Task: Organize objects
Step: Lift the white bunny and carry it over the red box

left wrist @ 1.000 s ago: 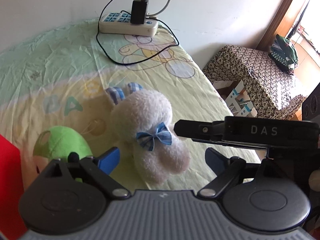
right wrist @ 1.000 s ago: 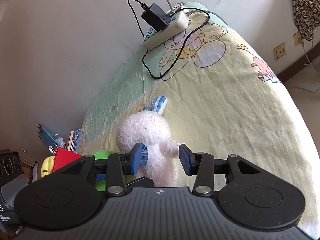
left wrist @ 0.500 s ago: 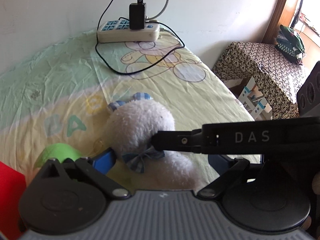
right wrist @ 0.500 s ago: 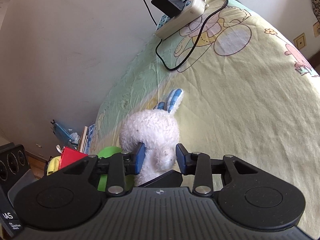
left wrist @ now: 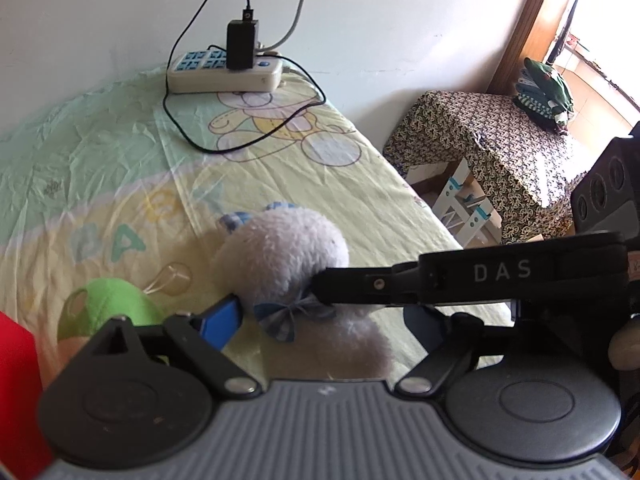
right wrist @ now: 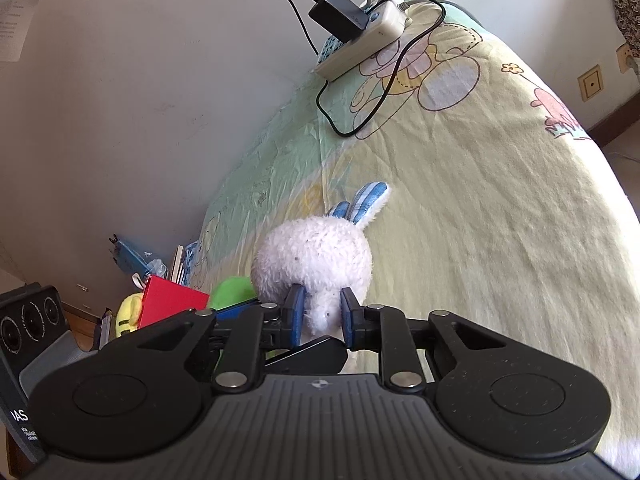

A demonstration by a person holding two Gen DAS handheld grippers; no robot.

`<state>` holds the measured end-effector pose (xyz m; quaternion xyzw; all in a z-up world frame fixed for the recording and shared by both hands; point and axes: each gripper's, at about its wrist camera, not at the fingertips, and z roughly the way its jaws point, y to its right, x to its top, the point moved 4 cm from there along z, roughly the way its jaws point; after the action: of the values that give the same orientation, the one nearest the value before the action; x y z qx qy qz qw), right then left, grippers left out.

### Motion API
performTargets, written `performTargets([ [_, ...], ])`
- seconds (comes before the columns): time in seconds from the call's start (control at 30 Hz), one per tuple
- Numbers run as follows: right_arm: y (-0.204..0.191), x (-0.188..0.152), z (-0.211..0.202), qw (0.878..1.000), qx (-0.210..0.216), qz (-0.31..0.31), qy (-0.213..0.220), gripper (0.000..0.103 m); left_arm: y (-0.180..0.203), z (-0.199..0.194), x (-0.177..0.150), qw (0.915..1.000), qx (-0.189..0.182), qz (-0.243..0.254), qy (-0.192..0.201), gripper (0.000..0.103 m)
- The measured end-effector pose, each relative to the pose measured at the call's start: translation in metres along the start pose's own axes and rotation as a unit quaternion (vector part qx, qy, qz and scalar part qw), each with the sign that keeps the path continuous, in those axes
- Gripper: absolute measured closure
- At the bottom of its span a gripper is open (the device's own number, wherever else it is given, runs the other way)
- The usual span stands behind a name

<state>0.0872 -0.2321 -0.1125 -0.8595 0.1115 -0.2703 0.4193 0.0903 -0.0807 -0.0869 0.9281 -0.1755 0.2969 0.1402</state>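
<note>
White plush rabbit (right wrist: pixel 316 258), checked ears, blue bow, apparently lying on bedsheet (right wrist: pixel 480 208).

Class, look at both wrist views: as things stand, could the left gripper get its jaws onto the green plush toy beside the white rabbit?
Probably yes. The left gripper stands open, and the green plush toy lies uncovered just outside its left finger. The right gripper, shut on the white rabbit, crosses on the other side.

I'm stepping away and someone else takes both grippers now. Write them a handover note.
Right gripper: jaws have just been closing and are now shut on the white plush rabbit, pinching it low on its body.
Left gripper: jaws have just been closing, not gripping; the rabbit's body lies between its fingers.
Rabbit lies on the bed sheet; green plush toy beside it, by the red box.
Done: rabbit grasped. Left: lift and place it, then probably the green toy.
</note>
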Motion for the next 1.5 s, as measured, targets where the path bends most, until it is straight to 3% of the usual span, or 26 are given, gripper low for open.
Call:
performTargets([
  [0.43,0.003,-0.065,-0.033,0.998,-0.025,0.012,-0.05,0.081,0.034,-0.026,-0.06,0.9977,-0.049,0.012,-0.046,0.017],
  [0.77,-0.002,-0.069,-0.028,0.999,-0.029,0.001,-0.032,0.069,0.033,-0.015,-0.072,0.998,-0.015,0.031,-0.053,0.016],
  [0.83,-0.003,-0.07,-0.023,0.999,-0.031,0.001,-0.031,0.063,0.032,-0.01,-0.074,0.9979,-0.004,0.033,-0.055,0.016],
  [0.93,-0.008,-0.074,-0.022,0.999,-0.033,-0.01,-0.03,0.065,0.033,-0.008,-0.075,0.9979,0.004,0.033,-0.055,0.016],
  [1.17,-0.029,-0.085,-0.037,0.998,-0.026,-0.055,-0.021,0.068,0.035,-0.036,-0.08,0.9993,-0.006,0.023,-0.03,0.016],
  [1.5,-0.082,-0.104,-0.059,0.994,-0.013,-0.103,0.015,0.068,0.035,-0.099,-0.086,0.998,-0.01,0.053,0.033,0.016],
])
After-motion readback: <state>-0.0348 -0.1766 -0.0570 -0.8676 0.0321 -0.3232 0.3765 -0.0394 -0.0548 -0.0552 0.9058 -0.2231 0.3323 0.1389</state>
